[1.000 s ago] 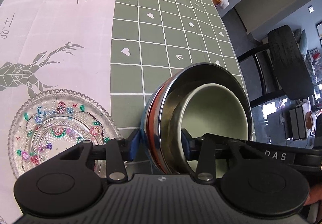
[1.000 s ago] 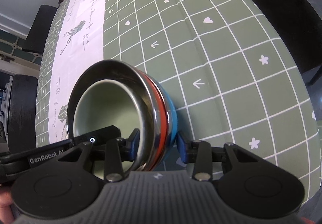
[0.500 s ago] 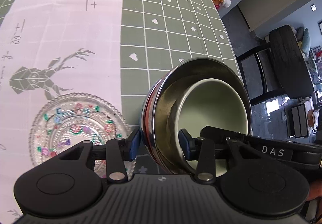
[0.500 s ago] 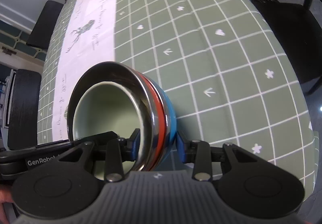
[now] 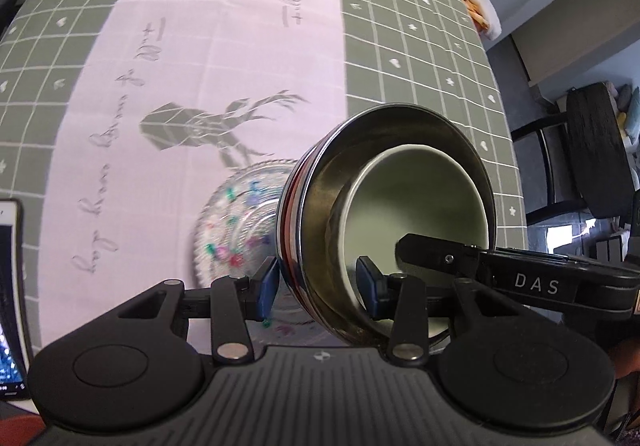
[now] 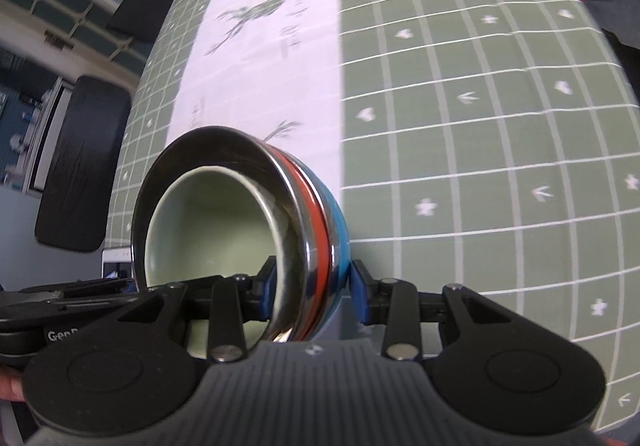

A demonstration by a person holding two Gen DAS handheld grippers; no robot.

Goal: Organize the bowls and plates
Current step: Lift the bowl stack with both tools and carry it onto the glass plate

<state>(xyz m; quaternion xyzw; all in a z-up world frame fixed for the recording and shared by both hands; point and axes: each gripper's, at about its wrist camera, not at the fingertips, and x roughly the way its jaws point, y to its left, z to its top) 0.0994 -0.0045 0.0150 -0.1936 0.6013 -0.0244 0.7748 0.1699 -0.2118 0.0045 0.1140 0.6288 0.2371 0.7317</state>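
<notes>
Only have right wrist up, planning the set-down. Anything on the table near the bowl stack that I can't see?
Observer: Yes. Left wrist shows a glass plate with coloured beads on the white runner, partly hidden behind the bowl stack.
Operator: Left gripper on the stack too?
Observer: Yes. The left gripper straddles the stack's rim, one pad outside the wall and one inside.
</notes>
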